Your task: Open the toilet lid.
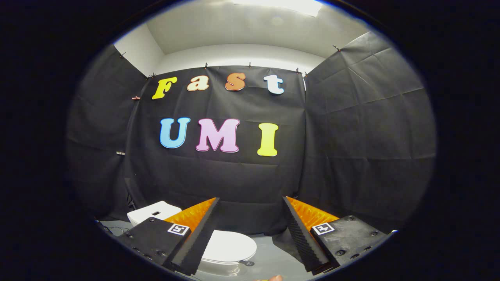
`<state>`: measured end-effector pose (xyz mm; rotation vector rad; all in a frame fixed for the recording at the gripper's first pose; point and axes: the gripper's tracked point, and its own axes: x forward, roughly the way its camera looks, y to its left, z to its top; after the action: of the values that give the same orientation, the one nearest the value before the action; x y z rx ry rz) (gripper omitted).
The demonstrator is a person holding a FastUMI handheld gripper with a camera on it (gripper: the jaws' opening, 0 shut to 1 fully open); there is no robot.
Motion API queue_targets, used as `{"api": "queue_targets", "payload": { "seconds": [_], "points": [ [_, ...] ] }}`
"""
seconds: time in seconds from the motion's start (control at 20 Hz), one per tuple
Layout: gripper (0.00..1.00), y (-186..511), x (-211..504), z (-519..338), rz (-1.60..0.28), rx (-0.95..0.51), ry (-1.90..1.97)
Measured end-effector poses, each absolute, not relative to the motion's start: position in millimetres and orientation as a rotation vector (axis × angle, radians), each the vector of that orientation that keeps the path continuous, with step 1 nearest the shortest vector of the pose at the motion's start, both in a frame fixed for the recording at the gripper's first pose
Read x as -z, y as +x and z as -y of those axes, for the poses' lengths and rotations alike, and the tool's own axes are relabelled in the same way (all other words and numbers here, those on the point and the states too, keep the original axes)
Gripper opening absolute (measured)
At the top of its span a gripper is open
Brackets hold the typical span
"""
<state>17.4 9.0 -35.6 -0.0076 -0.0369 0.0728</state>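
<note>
Below the black cloth booth wall (351, 136), on the grey floor (273, 257): one white toilet (218, 253), lid (230, 246) closed flat over the bowl, tank (150, 212) behind it toward the wall. Gripper (252, 234): fingers spread wide apart, holding nothing, touching nothing. One finger (195, 242) overlaps the lid's near side in view; the toilet sits low, just ahead, partly between the fingers. Fingertip of a person (273, 278) below.
</note>
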Motion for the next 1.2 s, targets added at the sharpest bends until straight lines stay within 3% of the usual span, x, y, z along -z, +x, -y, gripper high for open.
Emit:
{"api": "queue_targets", "payload": {
  "seconds": [0.45, 0.85, 1.2],
  "points": [
    [0.98, 57, 135, 5, 0.039, -0.075, -0.021],
    [0.98, 79, 260, 2, -0.069, -0.103, 0.027],
    [0.99, 102, 381, 4, -0.331, -0.161, 0.151]
  ]
}}
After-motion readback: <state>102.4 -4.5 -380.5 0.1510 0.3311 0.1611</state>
